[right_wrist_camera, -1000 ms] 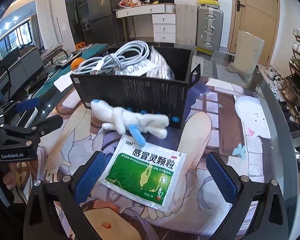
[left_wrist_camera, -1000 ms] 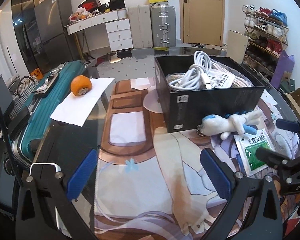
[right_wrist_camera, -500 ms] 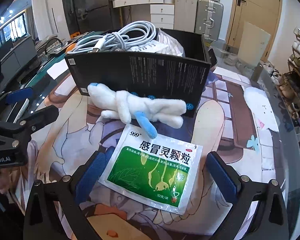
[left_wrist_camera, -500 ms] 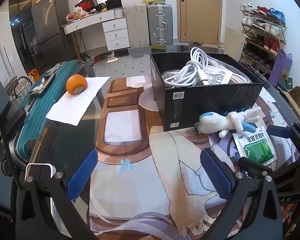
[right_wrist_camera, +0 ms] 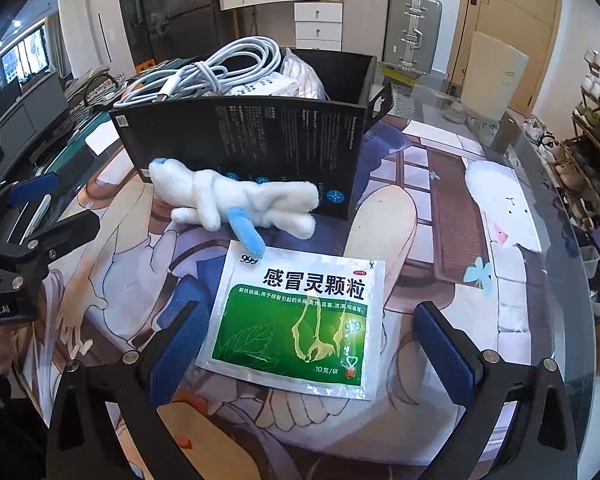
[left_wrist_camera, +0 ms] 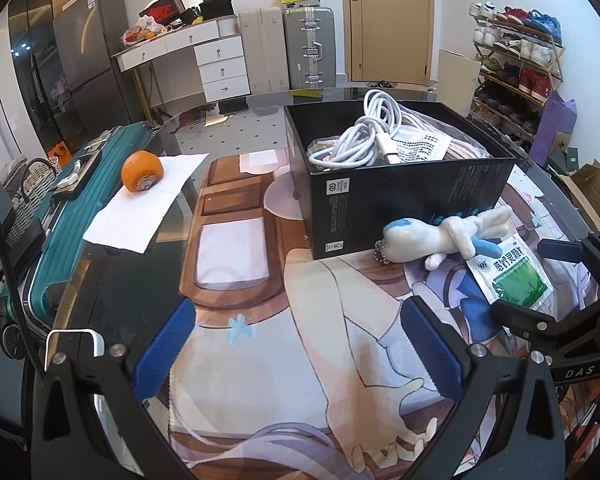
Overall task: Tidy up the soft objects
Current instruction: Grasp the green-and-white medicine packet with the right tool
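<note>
A white and blue plush toy (right_wrist_camera: 236, 204) lies on the printed mat against the front wall of a black box (right_wrist_camera: 260, 136); it also shows in the left wrist view (left_wrist_camera: 440, 236). A green and white medicine sachet (right_wrist_camera: 300, 320) lies flat just in front of the toy, also seen in the left wrist view (left_wrist_camera: 510, 276). The box (left_wrist_camera: 400, 196) holds a coiled white cable (left_wrist_camera: 364, 140) and plastic-wrapped items. My right gripper (right_wrist_camera: 308, 352) is open, its pads on either side of the sachet's near edge. My left gripper (left_wrist_camera: 300, 348) is open and empty over the mat, left of the toy.
An orange (left_wrist_camera: 142, 171) sits on white paper (left_wrist_camera: 140, 208) at the left of the glass table. A teal suitcase (left_wrist_camera: 60, 216) stands beside the table's left edge. A shoe rack (left_wrist_camera: 516, 72) is at the far right.
My right gripper has moved forward and down toward the sachet, which now looks larger between the pads. My left gripper has drawn back slightly; the objects have not moved.
</note>
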A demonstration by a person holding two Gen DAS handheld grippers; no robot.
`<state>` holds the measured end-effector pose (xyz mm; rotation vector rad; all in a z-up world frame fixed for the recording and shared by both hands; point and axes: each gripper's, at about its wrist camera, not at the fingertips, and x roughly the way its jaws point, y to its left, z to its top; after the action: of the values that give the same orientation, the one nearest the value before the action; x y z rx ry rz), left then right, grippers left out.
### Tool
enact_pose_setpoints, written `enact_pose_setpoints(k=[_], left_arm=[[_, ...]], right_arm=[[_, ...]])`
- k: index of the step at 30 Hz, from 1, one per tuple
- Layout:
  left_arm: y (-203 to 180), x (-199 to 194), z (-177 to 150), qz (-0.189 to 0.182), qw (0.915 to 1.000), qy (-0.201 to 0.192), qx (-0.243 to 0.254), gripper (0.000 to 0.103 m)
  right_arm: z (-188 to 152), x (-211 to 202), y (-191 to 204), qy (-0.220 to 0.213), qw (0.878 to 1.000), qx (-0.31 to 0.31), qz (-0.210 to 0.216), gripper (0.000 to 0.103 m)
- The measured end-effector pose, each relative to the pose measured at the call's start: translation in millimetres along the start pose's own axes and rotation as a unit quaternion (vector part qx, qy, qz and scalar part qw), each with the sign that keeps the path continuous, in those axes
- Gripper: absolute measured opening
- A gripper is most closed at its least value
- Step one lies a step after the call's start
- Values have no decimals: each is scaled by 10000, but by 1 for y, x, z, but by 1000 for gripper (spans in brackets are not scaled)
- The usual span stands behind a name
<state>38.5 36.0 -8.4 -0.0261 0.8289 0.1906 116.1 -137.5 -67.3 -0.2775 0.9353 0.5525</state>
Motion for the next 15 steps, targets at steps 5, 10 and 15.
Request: enact_pose_setpoints(k=[5,10,15], left_arm=[[0,1,-1,-48,10000,14,-1,103],[2,2,0,-87,9999,42,-45,103],[1,3,-1,-117,9999,68,-35,103]], right_arm=[[1,2,3,-70,10000,5,0,102],[0,-2,8,-139,9997,-158,135,88],[-3,-9,13,-154,9986,-406,306,70]])
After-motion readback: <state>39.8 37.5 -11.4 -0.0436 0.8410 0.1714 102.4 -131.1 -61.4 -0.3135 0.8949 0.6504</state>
